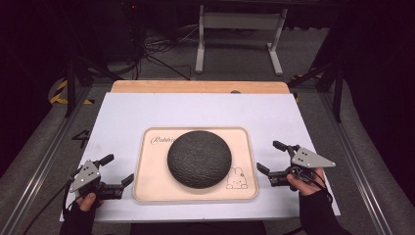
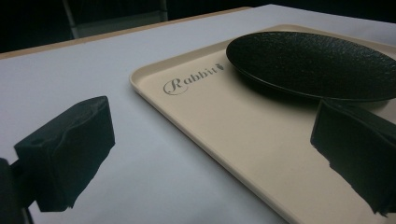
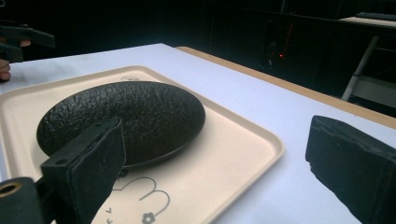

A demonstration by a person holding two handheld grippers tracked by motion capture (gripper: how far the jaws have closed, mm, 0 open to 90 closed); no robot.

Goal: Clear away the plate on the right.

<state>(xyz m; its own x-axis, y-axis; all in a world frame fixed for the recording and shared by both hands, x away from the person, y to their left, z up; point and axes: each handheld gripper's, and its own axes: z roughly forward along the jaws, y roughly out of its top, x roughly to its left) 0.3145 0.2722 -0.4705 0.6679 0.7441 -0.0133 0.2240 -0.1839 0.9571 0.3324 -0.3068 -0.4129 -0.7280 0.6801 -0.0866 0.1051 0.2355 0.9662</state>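
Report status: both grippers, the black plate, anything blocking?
Left gripper open, empty, left of tray. Right gripper open, empty, right of it. Black plate sits on tray, untouched. Nothing in the way.

The place looks like a lab or test room, probably, given its dim edges: a white-topped table [image 1: 147,110] on metal rails [image 1: 44,161], loose cables [image 1: 156,49] on the grey floor, and a white stand frame [image 1: 240,29] behind.

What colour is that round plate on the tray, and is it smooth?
The plate is black with a rough, pebbled texture, seen best in the right gripper view.
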